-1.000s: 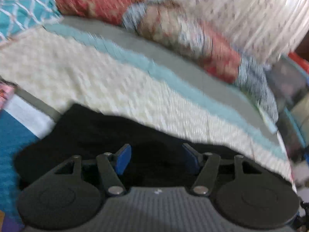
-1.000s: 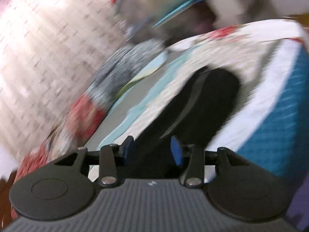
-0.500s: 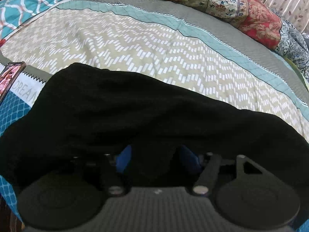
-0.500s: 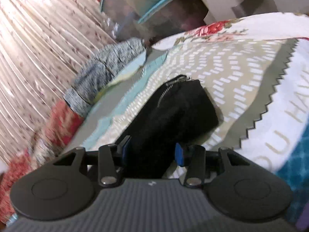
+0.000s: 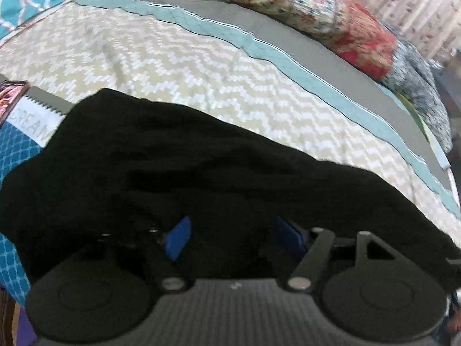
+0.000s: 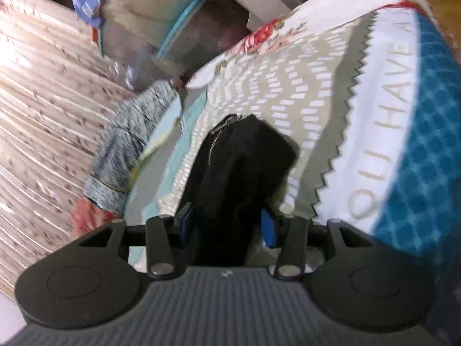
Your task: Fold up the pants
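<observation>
On one bedspread [image 5: 173, 66], two parted hand-held grippers, left [image 5: 233, 238] and right [image 6: 226, 225], straddle one black pants [image 5: 178, 167].

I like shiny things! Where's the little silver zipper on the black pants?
In the right wrist view, the zipper runs along the far left edge of the black pants, beside the zigzag bedspread.
</observation>
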